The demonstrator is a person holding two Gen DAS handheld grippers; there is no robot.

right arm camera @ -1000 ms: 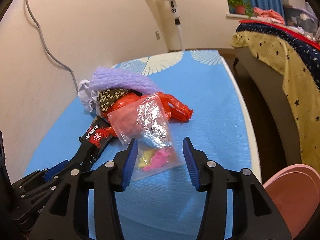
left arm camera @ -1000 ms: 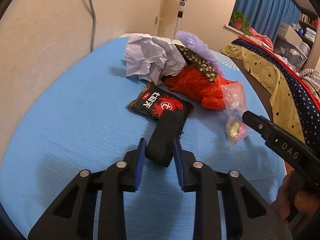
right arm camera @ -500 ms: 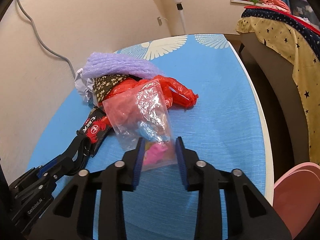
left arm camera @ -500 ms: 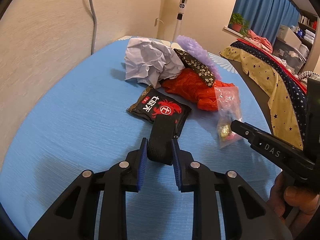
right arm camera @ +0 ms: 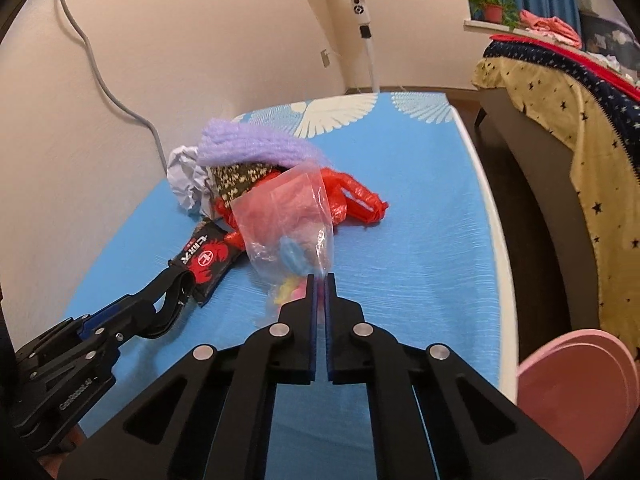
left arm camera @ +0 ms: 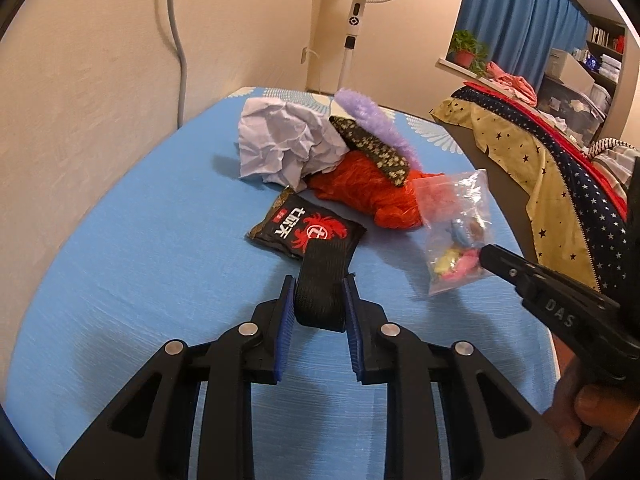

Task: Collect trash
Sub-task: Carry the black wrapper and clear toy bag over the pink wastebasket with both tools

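Clear bag (right arm camera: 288,220) with small coloured bits inside sits just right of the red bag (left arm camera: 368,196), bottom edge pinched in the right gripper (right arm camera: 319,280); jaws together on the film, bag standing up off the blue cloth (left arm camera: 140,264). Black wrapper (left arm camera: 304,232) lies touching the red bag's near-left side; its folded tail is clamped between the left gripper (left arm camera: 319,308) pads, jaws part closed around it.

Step, as I read it: both pickups gripped, lift just starting. Next move needs both pieces raised clear of the pile and carried to a bin. The pink tub (right arm camera: 580,392) off the table's near-right edge may be that bin, can't confirm.

Rest of the pile, relative to the red bag: crumpled paper (left arm camera: 284,148) behind-left, dark patterned wrapper (left arm camera: 372,148) on top, purple foam net (left arm camera: 368,116) behind that. All still to collect.

Obstructions: wrapper's far end touches the red bag and could drag it. Clear bag is flimsy; contents hang beside the jaws and may shift. Grippers are close together, so watch for a clash. Bed (left arm camera: 560,168) sits well right, fan (left arm camera: 360,0) behind; neither in the path.
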